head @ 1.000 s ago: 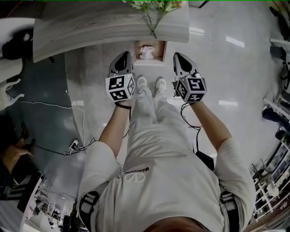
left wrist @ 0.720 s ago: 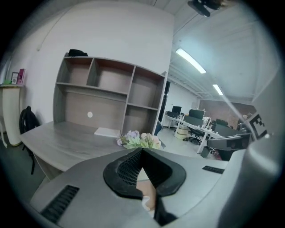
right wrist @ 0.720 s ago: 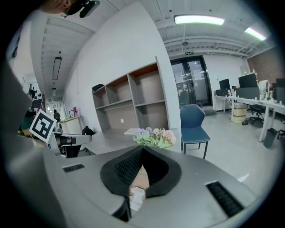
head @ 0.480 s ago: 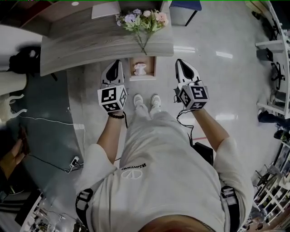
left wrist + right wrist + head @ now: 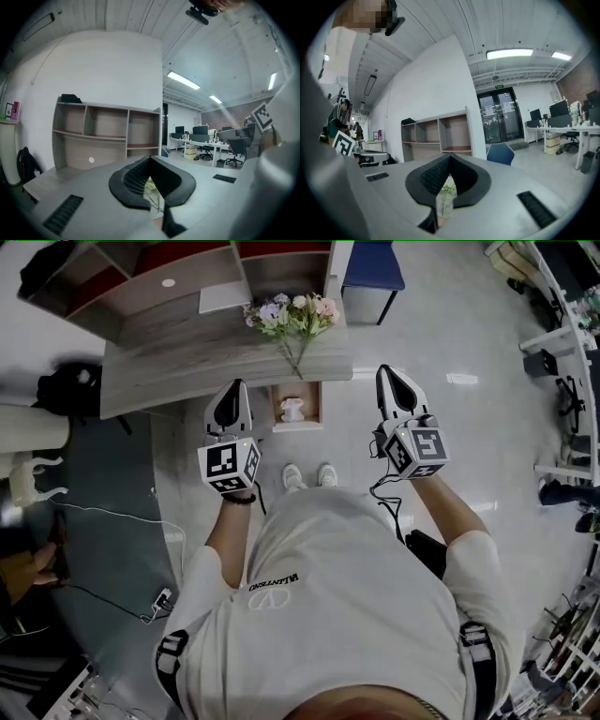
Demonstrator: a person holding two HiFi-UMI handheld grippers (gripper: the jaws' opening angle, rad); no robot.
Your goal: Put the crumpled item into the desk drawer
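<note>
Since a second ago we have backed away from the desk. It and its open drawer sit higher up in the head view, and the shelf unit behind it and a blue chair have come into sight.

The crumpled item, a white wad, lies inside the drawer. The drawer stands pulled out from the front edge of the desk, just below a bunch of flowers that rests on the desktop. Neither tool touches it.

We hold the left hand-held gripper beside the drawer on its left, pointing toward the desk. In its own view the two jaws meet at their tips and grip nothing; only a thin slit lower down shows a bit of the flowers far beyond. The shelf unit fills the background there.

We hold the right hand-held gripper on the drawer's other side, a little further off and over bare floor. Its own view shows the jaws likewise pressed together at the tips and empty, with greenery glimpsed through the slit. The shelf unit, the blue chair and glass doors lie past it.

Our shoes stand on the pale floor between the two grippers, short of the drawer. A cable trails across the darker floor to our left.
</note>
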